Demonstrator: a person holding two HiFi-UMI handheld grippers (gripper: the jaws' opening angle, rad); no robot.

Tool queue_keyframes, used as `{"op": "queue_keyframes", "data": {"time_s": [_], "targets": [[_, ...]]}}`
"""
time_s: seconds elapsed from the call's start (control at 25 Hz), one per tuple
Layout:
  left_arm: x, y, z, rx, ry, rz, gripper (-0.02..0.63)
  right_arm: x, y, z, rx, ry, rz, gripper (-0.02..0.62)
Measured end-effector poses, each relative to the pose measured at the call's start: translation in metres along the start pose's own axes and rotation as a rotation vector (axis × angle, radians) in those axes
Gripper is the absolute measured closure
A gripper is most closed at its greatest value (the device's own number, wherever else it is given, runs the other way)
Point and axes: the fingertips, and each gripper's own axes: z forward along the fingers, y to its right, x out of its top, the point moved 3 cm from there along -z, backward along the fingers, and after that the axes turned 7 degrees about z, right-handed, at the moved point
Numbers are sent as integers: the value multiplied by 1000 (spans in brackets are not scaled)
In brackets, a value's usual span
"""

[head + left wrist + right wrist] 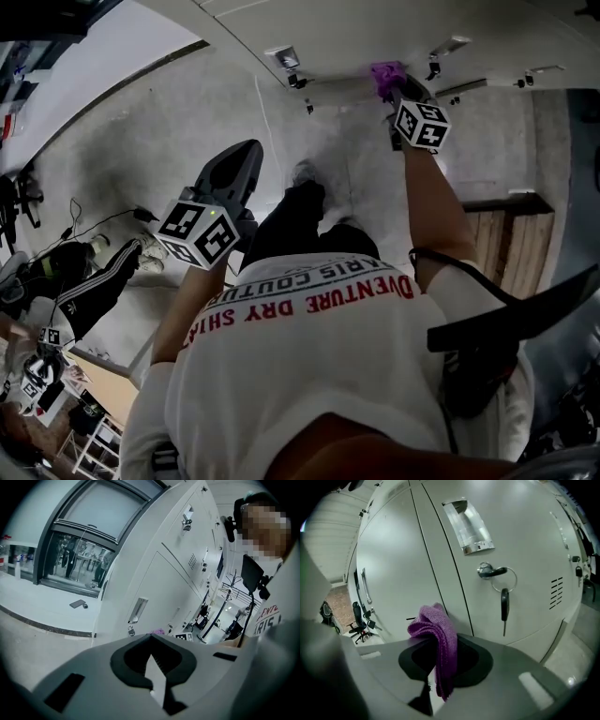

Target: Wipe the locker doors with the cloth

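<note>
My right gripper is raised to the grey locker doors and is shut on a purple cloth. In the right gripper view the cloth hangs folded out of the jaws of the right gripper, close in front of a locker door, near the seam between two doors. My left gripper hangs lower and to the left, away from the lockers, shut and holding nothing. From the left gripper the locker row runs away to the right, with the cloth tiny in the distance.
The door to the right has a recessed metal handle, a lock with a hanging key and vent slots. A person in dark track trousers sits on the floor at left. A wooden panel lies at right.
</note>
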Motion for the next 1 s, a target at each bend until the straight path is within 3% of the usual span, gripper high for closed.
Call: {"op": "queue_keyframes", "data": {"time_s": [0.2,0.36,0.6,0.72,0.88,1.0], "targets": [[6,6,-11,24,20,9,606,1,-8,-11,7,-25,-4,538],[20,34,-36,39,73,20,606,24,-46,-59,99,-19,-47,538],[27,134,-109,-1,123,41,606,72,-151,-208,350,-59,-165,537],[34,189,-150,-65,138,65,606,97,-203,-293,478,-86,-174,538],[51,249,-194,-141,167,127,606,121,-251,-388,575,-86,-179,538],[46,285,-224,-167,166,184,606,122,-271,-446,588,-52,-169,537]]}}
